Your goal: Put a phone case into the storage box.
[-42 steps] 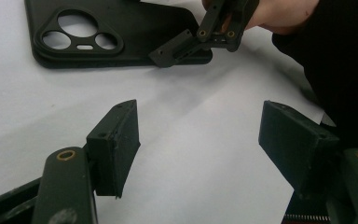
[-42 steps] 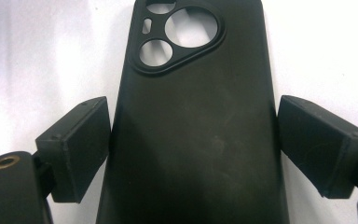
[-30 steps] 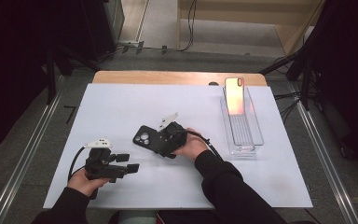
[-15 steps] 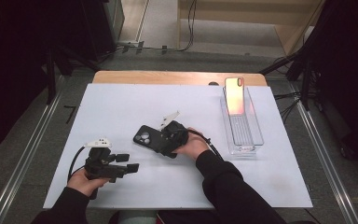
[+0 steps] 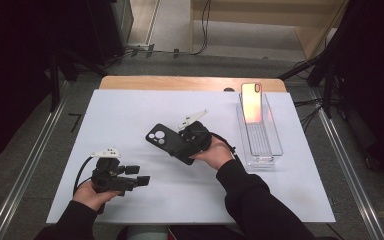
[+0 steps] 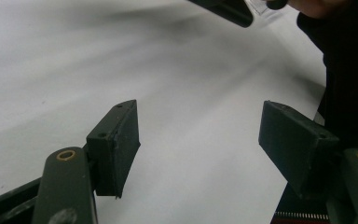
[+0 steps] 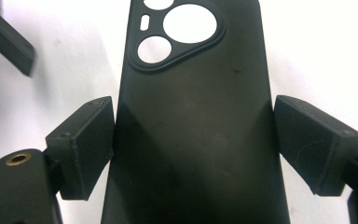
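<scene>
A black phone case (image 5: 162,140) with round camera holes is held just above the white mat (image 5: 130,112) at mid table. My right gripper (image 5: 179,145) is shut on it. In the right gripper view the case (image 7: 196,88) runs up between the two pads, which press its long sides, and my right gripper (image 7: 193,149) grips it near the lower half. My left gripper (image 5: 139,175) rests at the mat's near left, open. The left gripper view has its jaws (image 6: 200,144) wide apart over bare mat with nothing between them.
A clear plastic tray (image 5: 270,150) stands at the right side of the mat, with a phone (image 5: 251,102) leaning upright at its far end. A wooden table edge (image 5: 180,82) runs behind the mat. Metal rails flank the table.
My right gripper has risen off the mat with the phone case in it. The left gripper has stayed where it was.
</scene>
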{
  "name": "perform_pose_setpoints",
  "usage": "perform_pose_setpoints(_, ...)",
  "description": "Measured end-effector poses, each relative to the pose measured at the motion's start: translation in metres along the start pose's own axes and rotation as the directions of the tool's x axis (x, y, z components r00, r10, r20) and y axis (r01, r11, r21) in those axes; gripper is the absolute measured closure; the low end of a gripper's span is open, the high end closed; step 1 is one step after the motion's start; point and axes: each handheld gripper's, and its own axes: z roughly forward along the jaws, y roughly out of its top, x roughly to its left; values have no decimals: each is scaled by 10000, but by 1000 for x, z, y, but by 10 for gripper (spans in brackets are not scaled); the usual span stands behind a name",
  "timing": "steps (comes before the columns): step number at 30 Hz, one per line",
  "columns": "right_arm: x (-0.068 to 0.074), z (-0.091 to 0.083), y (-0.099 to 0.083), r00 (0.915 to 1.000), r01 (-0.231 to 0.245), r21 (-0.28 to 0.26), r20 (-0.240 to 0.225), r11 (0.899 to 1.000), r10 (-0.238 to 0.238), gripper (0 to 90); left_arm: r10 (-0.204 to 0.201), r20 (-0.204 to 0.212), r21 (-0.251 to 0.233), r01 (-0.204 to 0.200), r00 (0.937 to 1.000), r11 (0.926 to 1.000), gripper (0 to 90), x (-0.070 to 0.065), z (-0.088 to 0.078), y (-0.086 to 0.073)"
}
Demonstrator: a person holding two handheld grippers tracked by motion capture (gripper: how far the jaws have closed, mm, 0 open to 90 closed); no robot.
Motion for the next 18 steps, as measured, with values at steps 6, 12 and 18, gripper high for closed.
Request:
perform_pose_setpoints(6, 6, -25, -6, 9995, -293, -131, 98, 9995, 294, 139, -253, 442, -50, 255, 9987, 9997, 263, -3, 0, 3)
perform_pose_setpoints(12, 11, -45, -19, 9973, -664, -193, 308, 9976, 669, 138, -555, 647, -125, 564, 9964, 9983, 264, -10, 0, 8)
perform_pose_setpoints(18, 14, -59, -36, 9925, -1067, -460, 546, 9932, 1092, 137, -640, 646, -254, 657, 9959, 9975, 277, -14, 1, 14)
